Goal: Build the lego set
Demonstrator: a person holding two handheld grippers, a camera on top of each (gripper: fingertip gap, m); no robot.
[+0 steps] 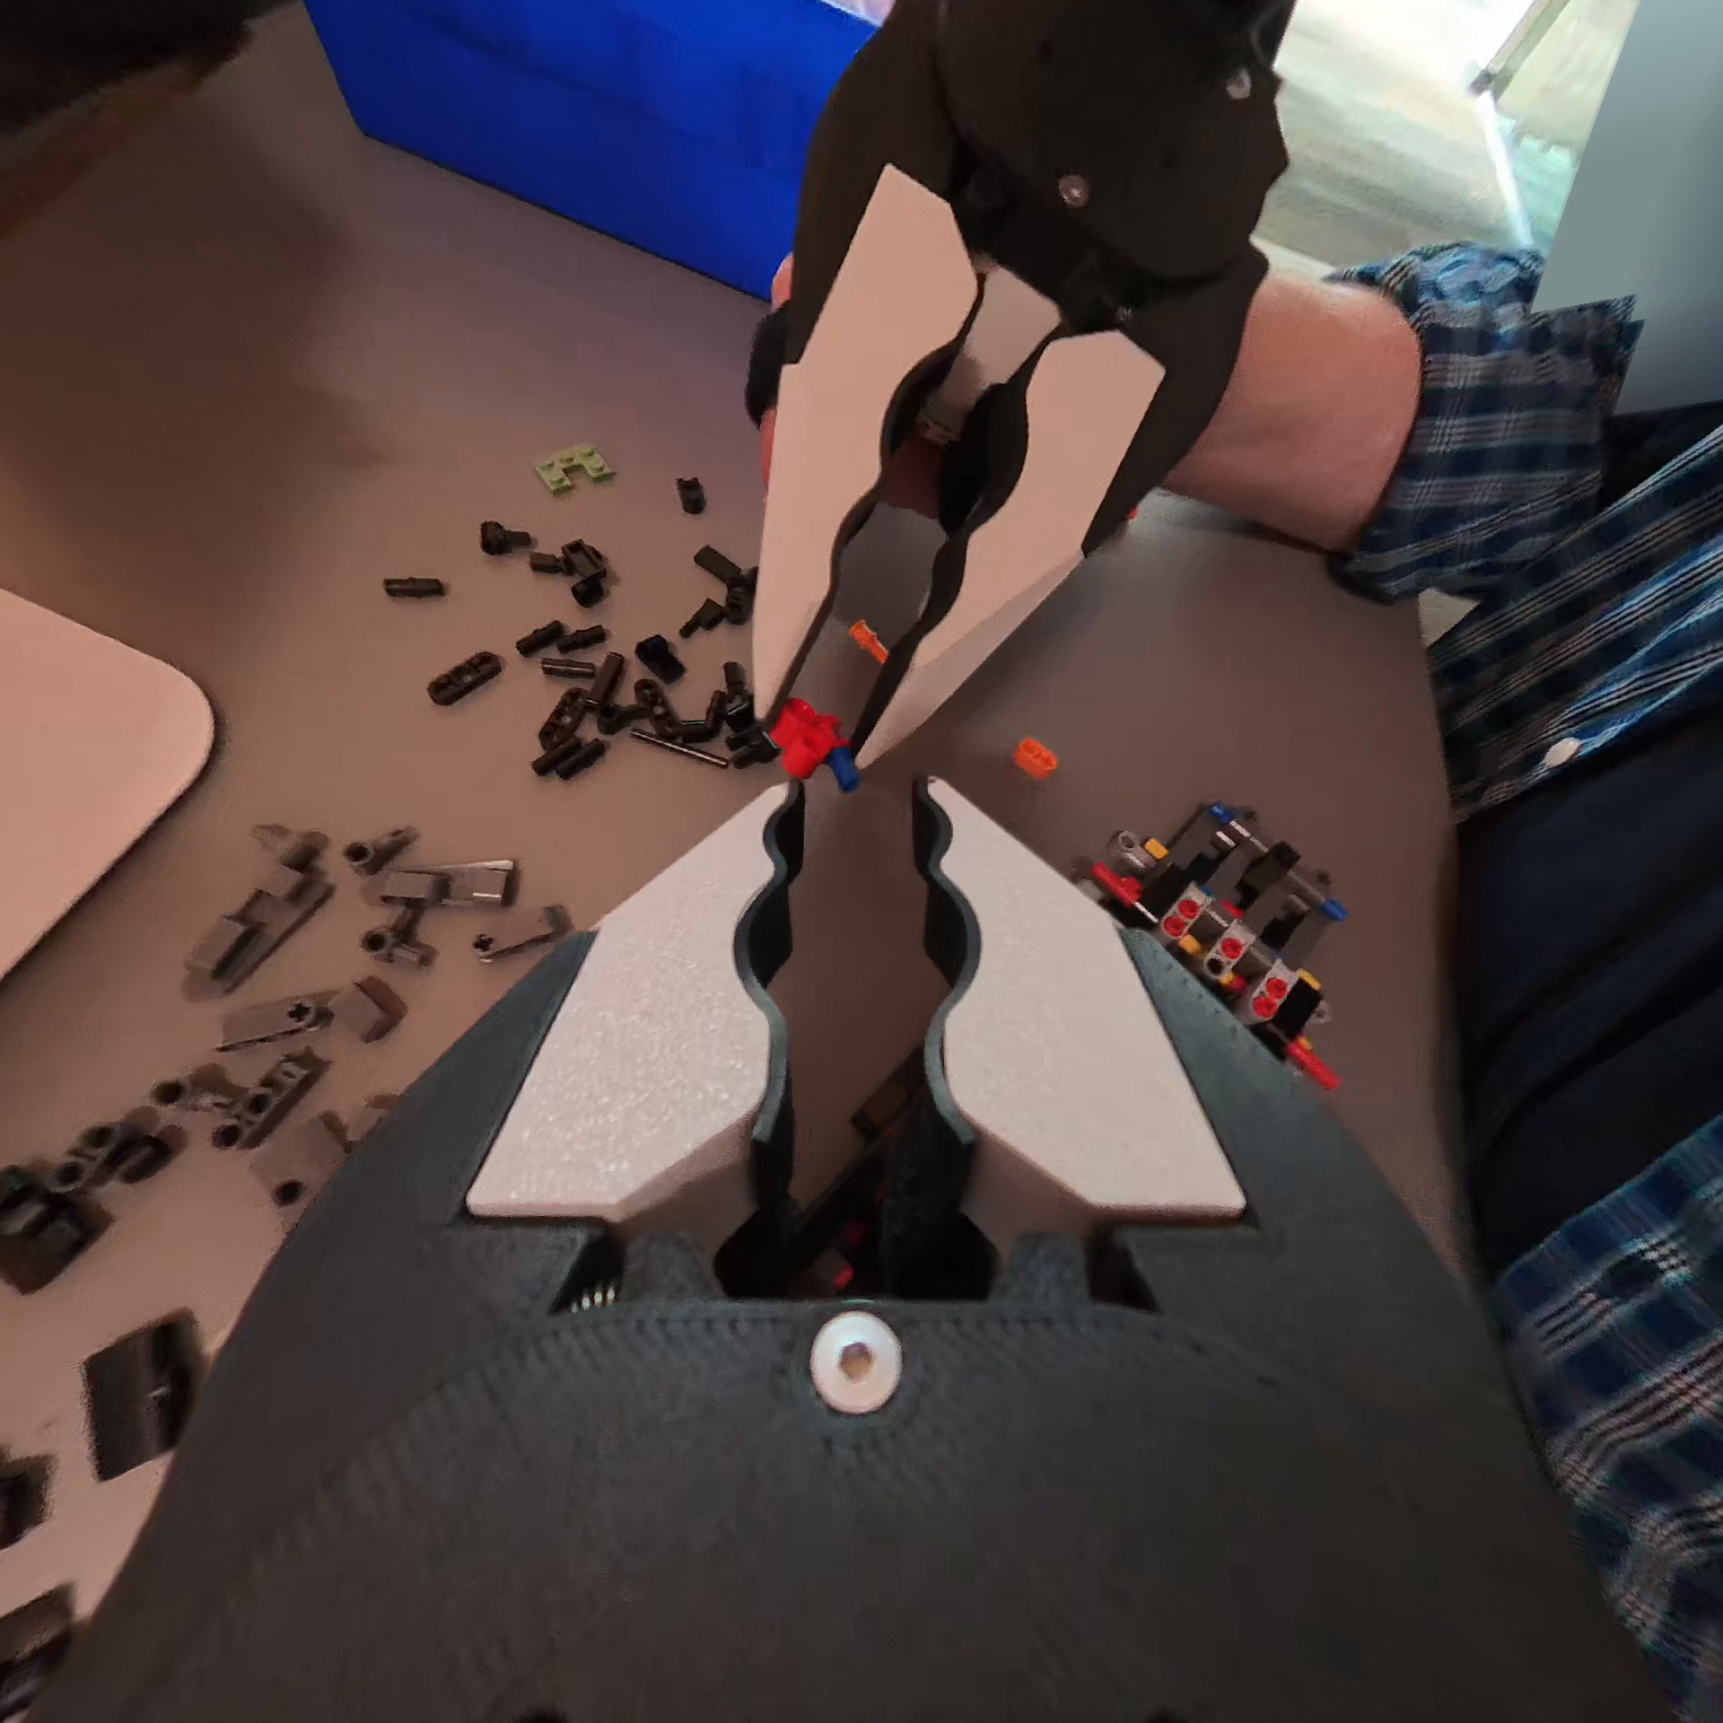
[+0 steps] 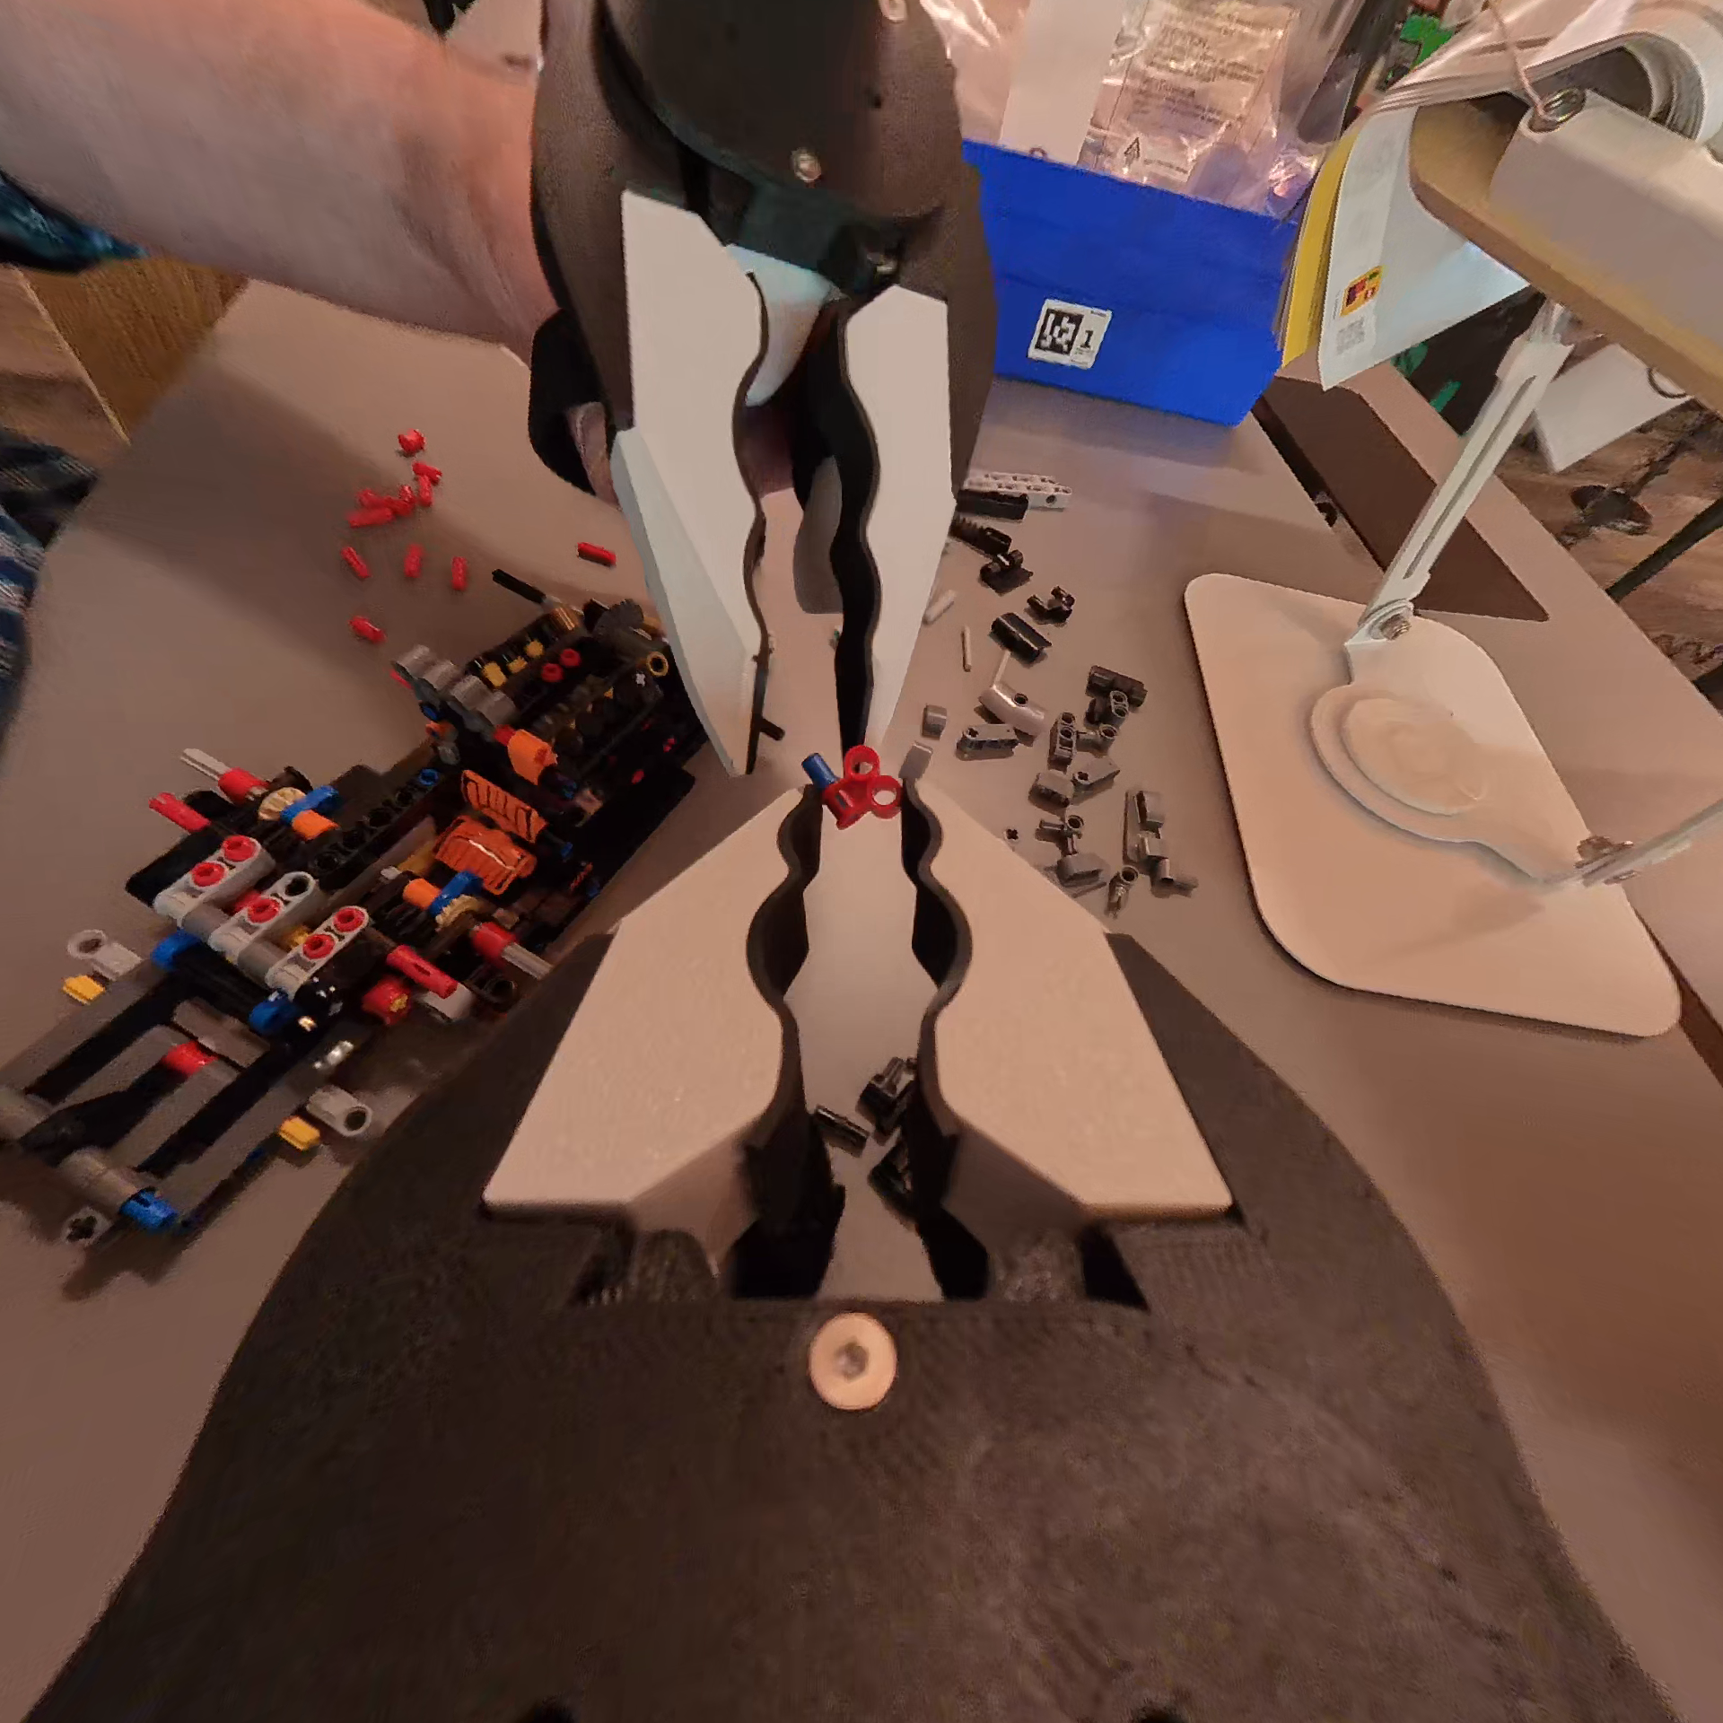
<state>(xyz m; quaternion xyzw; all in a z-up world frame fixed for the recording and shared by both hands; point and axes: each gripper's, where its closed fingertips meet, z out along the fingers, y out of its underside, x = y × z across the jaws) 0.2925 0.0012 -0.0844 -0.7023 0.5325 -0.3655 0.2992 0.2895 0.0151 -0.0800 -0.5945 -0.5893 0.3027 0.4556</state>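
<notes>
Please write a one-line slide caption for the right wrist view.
Right gripper grips a red connector bearing a blue pin, facing the left gripper.

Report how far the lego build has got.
Done: a large part-built model lies on the table. In hand: the right gripper pinches a red connector carrying a blue pin; the left gripper is open, facing it. Left: loose black pieces and grey pieces lie unused.

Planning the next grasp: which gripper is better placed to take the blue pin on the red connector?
Left. The left gripper has open, empty jaws aimed at the short blue plastic pin. The right gripper is busy, shut on the red plastic lego connector carrying it.
</notes>
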